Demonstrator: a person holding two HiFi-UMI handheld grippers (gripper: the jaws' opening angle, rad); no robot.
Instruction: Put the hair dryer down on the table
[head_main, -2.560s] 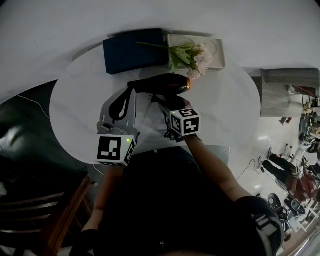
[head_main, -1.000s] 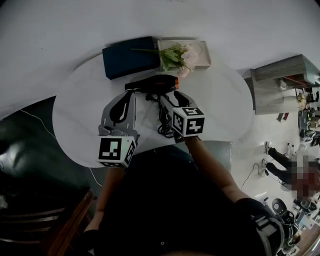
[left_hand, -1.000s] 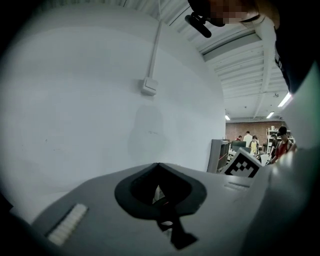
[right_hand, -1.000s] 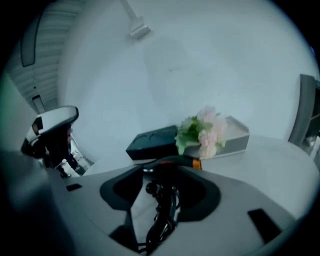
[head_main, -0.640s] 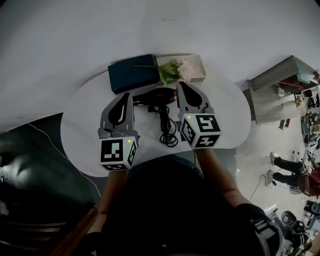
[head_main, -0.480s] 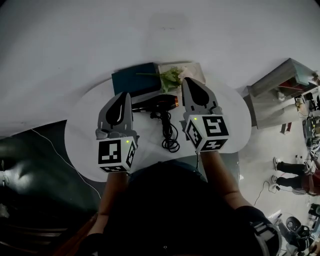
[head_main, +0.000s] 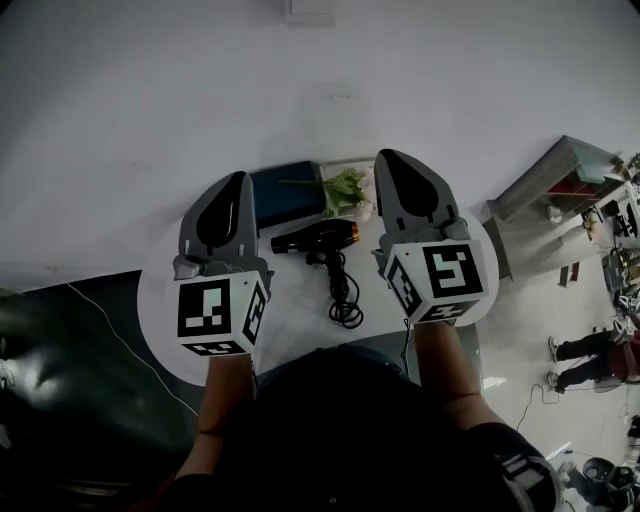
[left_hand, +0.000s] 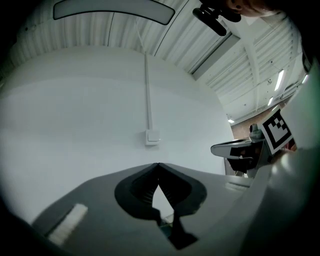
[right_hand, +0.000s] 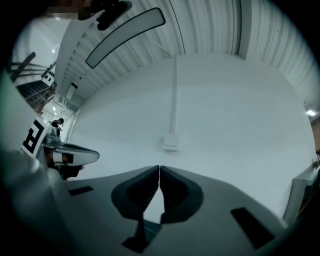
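The black hair dryer (head_main: 315, 238) with its orange nozzle end lies flat on the white round table (head_main: 290, 305), and its cord (head_main: 343, 295) is coiled toward me. Both grippers are raised well above the table and touch nothing. My left gripper (head_main: 238, 177) hangs left of the dryer, my right gripper (head_main: 385, 155) to its right. In the left gripper view the jaws (left_hand: 158, 164) meet at the tips with nothing between them. The right gripper view shows the same: jaws (right_hand: 159, 168) shut and empty, aimed at the white wall.
A navy box (head_main: 285, 195) and a pale tray with a bunch of flowers (head_main: 346, 190) sit at the table's far edge, behind the dryer. A wall switch box (left_hand: 152, 135) is ahead. A grey cabinet (head_main: 545, 175) stands to the right, and dark flooring lies to the left.
Both grippers have risen away from the table and now point at the wall. The right jaws have gone from open to shut with nothing in them. The hair dryer stays lying on the table.
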